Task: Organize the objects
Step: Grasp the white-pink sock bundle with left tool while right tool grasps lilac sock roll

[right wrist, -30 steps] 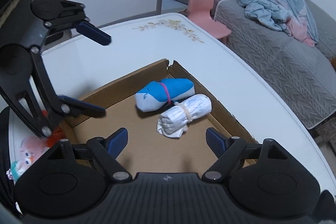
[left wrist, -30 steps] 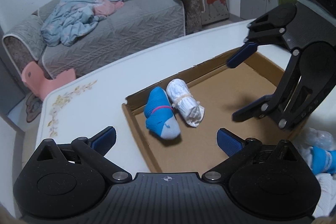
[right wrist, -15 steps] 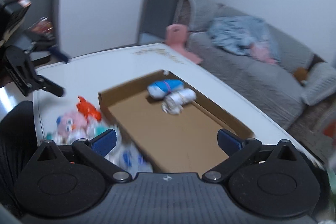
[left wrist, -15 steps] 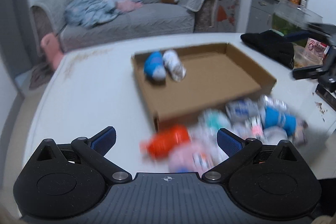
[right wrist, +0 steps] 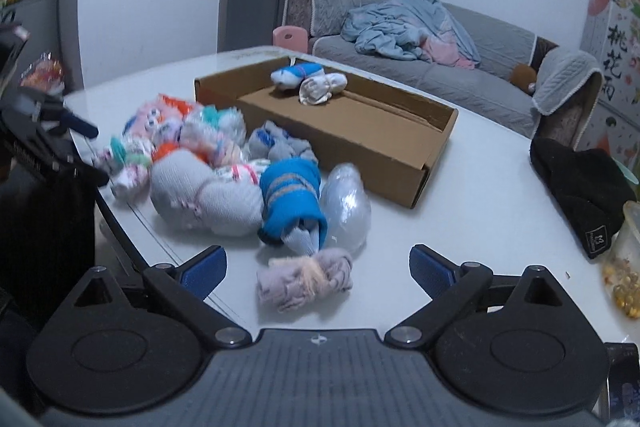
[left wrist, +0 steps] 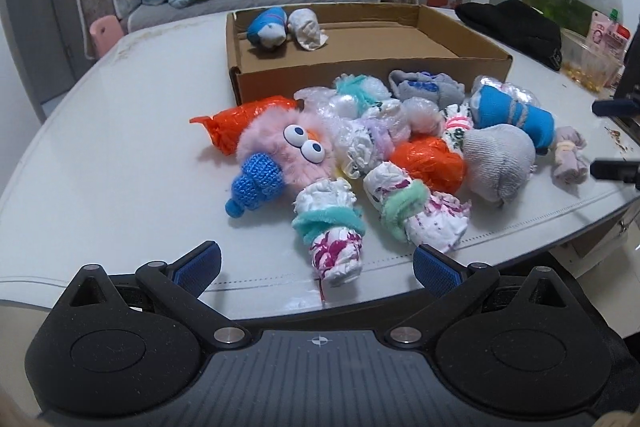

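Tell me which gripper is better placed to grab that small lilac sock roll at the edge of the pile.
Probably the right gripper. The lilac sock roll lies just ahead between its wide, empty, closing jaws. The left gripper faces the teal-banded bundle, far across the pile.

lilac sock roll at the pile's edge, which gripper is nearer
Right. The right gripper has the lilac sock roll just ahead between its empty, closing jaws; the left gripper sits across the pile, facing a white-and-teal roll.

One box [left wrist: 372, 75] — two rolls [left wrist: 267, 31] inside.
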### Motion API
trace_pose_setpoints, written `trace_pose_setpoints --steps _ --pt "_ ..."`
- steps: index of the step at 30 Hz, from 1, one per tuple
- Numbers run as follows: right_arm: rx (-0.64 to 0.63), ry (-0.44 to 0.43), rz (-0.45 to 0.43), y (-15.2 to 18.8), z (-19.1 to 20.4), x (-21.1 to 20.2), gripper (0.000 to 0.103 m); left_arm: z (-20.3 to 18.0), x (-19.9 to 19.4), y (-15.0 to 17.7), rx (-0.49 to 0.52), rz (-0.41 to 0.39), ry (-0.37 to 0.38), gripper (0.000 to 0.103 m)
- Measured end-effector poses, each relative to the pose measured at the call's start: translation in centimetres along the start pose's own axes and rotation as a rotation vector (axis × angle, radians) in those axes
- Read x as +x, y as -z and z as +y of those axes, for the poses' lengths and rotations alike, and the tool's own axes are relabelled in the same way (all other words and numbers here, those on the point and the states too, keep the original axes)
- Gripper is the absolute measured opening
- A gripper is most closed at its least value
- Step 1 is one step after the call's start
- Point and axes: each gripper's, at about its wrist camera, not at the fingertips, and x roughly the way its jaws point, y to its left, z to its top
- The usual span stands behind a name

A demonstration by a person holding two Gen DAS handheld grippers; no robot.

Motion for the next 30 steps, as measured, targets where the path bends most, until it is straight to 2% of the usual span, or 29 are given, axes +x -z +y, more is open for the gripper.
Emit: trace_pose_setpoints --steps 4,7,17,20,26,30 --pt "-0.01 -0.016 0.016 0.6 0.1 1.1 0.087 -0.2 0.7 -0.1 -0.001 -0.002 -0.019 0.102" --pt "-0.023 -0.021 0.017 0.8 0.1 1.7 0.086 -0.4 1.0 -0.2 0.015 -0.01 -0.028 0.101" --pt "-0.048 -0.051 0.027 2.0 0.4 2.2 0.073 -1.0 1.0 0.1 -0.011 -0.036 0.005 0.091" --pt "-0.033 -0.074 0.028 1.9 0.1 2.2 0.064 -1.0 0.9 0.0 -0.013 -0.041 0.011 0.085" --pt "-0.021 -0.099 0.029 1.9 -0.2 2.0 0.059 -1.0 0.6 0.1 -0.019 -0.048 0.016 0.073" --pt "-0.006 -0.112 0.03 1.9 -0.5 1.9 0.057 -0.8 0.3 0.1 -0.025 -0.053 0.019 0.054"
